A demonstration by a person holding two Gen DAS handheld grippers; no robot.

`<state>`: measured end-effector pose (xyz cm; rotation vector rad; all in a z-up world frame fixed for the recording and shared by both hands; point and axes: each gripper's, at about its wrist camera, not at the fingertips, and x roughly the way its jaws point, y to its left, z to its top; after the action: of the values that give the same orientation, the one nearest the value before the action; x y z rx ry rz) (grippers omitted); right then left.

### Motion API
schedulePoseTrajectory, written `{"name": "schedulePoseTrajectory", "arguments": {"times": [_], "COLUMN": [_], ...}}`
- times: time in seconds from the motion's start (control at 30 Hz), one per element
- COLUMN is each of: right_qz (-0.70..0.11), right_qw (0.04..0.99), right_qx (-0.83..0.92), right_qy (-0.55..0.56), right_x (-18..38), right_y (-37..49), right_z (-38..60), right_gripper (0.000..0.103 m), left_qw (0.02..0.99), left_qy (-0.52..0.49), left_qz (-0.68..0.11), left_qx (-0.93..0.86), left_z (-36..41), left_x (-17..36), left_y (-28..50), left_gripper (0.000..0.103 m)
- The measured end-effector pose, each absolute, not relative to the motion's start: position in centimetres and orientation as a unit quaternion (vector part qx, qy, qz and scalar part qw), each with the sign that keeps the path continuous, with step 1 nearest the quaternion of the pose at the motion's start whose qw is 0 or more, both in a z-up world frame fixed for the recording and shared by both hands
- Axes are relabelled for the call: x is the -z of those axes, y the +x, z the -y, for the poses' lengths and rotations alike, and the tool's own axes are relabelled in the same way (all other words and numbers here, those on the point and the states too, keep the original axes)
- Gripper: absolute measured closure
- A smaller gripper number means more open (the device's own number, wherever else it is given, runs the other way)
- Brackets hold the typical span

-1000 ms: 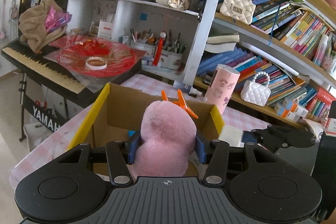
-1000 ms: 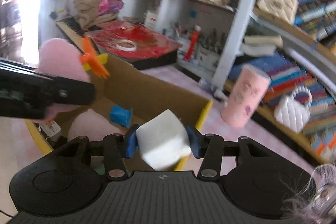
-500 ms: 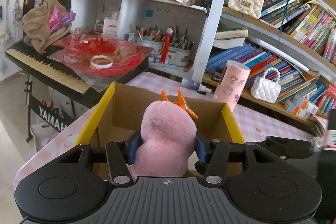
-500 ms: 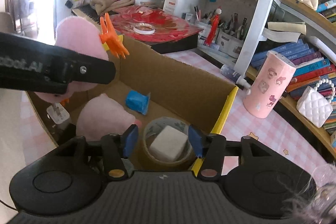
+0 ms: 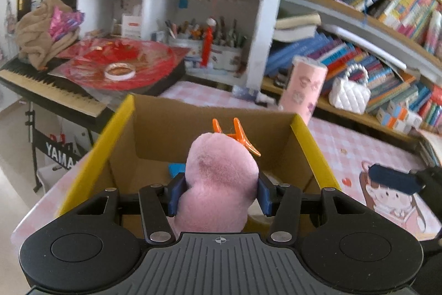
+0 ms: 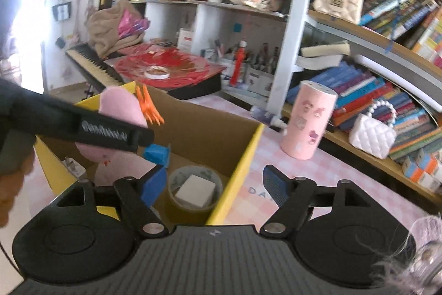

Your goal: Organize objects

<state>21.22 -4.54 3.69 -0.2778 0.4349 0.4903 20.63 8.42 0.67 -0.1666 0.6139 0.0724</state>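
My left gripper (image 5: 218,191) is shut on a pink plush toy (image 5: 218,181) with an orange clip (image 5: 237,136), held over the open cardboard box (image 5: 165,112). In the right wrist view the plush (image 6: 121,109) hangs above the box (image 6: 210,126) at the left. My right gripper (image 6: 214,181) is open and empty, over the box's right wall. A white block (image 6: 196,190) lies inside a tape roll (image 6: 172,181) on the box floor, beside a blue object (image 6: 156,154) and another pink plush (image 6: 110,170).
A pink printed cup (image 6: 308,123) stands on the pink checked tablecloth (image 6: 345,184) right of the box. Bookshelves (image 6: 386,73) with white handbags line the back right. A keyboard piano (image 5: 49,90) with red plastic and tape sits at the left.
My right gripper let go of the white block, which dropped into the tape roll; it opened wider and drew back to the right. My left gripper still holds the plush over the box.
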Motion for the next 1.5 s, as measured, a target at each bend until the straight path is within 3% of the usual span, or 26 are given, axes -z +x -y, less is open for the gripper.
{"name": "schedulePoseTrajectory", "arguments": {"times": [0.27,0.4,0.57,0.83,1.13,1.5], "right_qz": [-0.221,-0.227,-0.233,-0.231,-0.241,-0.256], "right_qw": [0.942,0.944,0.948,0.956,0.96,0.961], "right_qx": [-0.215,-0.204,-0.183,-0.152,-0.126,-0.083], "right_qy": [-0.132,-0.126,-0.113,-0.096,-0.073,-0.07], "right_x": [-3.4,-3.3,-3.4,-3.6,-3.5,-2.9], "right_y": [20.1,19.8,19.3,17.2,13.3,7.9], "right_z": [5.4,5.7,5.7,5.5,4.8,4.6], "right_gripper": [0.025,0.024,0.018,0.011,0.0,0.0], "left_qw": [0.946,0.948,0.961,0.973,0.974,0.964], "left_qy": [-0.036,-0.034,-0.048,-0.075,-0.075,-0.069], "left_qz": [-0.321,-0.314,-0.27,-0.215,-0.206,-0.241], "left_qx": [-0.024,-0.029,-0.027,-0.038,-0.051,-0.088], "left_z": [-6.9,-7.0,-7.7,-8.9,-10.2,-10.6], "left_x": [1.3,1.0,-0.4,-3.1,-3.5,-1.6], "left_y": [21.0,20.4,18.3,14.0,8.3,2.6], "left_gripper": [0.045,0.022,0.008,0.004,0.003,0.001]}}
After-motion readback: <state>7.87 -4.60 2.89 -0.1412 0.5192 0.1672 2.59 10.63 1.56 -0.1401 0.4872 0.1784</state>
